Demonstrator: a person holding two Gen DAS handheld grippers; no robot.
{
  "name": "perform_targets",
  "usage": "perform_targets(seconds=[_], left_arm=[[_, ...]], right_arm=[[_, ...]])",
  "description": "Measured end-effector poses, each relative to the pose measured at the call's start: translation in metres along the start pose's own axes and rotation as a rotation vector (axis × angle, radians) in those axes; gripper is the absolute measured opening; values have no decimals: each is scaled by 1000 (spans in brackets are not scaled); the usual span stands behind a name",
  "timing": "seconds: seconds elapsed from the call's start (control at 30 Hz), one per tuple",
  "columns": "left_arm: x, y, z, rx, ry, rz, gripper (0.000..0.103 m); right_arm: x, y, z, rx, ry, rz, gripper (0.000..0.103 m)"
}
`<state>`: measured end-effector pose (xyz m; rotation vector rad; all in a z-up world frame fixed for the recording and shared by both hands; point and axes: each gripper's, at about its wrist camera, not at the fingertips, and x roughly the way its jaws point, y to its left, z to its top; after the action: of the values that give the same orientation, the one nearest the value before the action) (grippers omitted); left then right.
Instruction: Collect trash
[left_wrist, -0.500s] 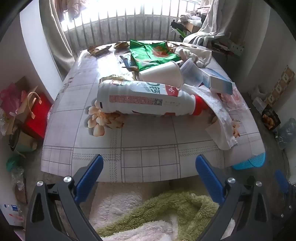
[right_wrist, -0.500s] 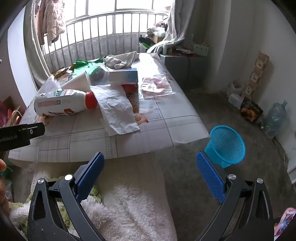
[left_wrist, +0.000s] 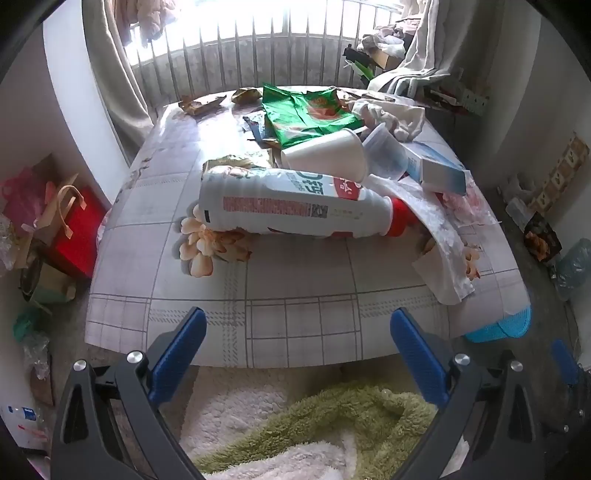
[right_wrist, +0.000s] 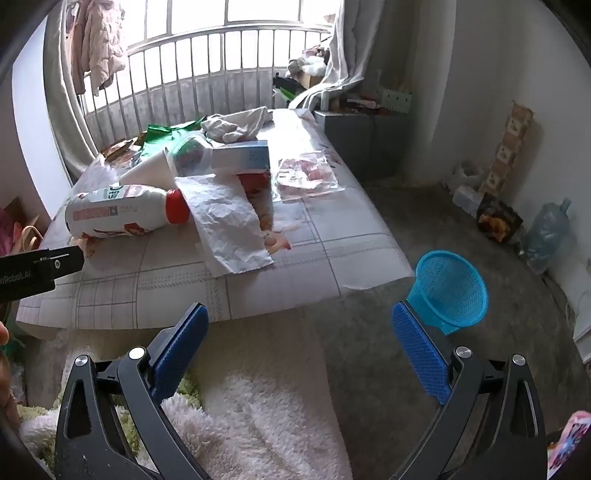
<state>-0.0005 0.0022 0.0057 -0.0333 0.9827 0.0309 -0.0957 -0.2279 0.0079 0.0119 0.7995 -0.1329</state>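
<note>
A low table carries trash: a white bottle with a red cap lying on its side, a white paper cup, a clear plastic cup, a green snack bag, a blue-white box and crumpled white paper. A blue mesh basket stands on the floor at the table's right corner. My left gripper is open and empty before the table's front edge. My right gripper is open and empty above the rug.
A white and green fluffy rug lies in front of the table. Bags and a red box crowd the floor at left. A cloth and a clear wrapper lie on the table. A water jug stands by the right wall.
Both grippers have moved slightly closer to the table. Nothing was taken hold of and the trash has not moved.
</note>
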Motion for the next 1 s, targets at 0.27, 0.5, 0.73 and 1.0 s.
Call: perform_targets(seconds=[0.27,0.5,0.73,1.0], left_arm=[[1,1,0,-4,1,4,98],[3,4,0,-10,7,3,98],[3,4,0,-10,8,2,98],[3,4,-1,-9,8,2,98]], right_arm=[[8,-1,3,12,0,9,95],[9,1,5,6,-1,7,95],[9,3,4,4,0,5,95],[10,3,4,5,3,8,95]])
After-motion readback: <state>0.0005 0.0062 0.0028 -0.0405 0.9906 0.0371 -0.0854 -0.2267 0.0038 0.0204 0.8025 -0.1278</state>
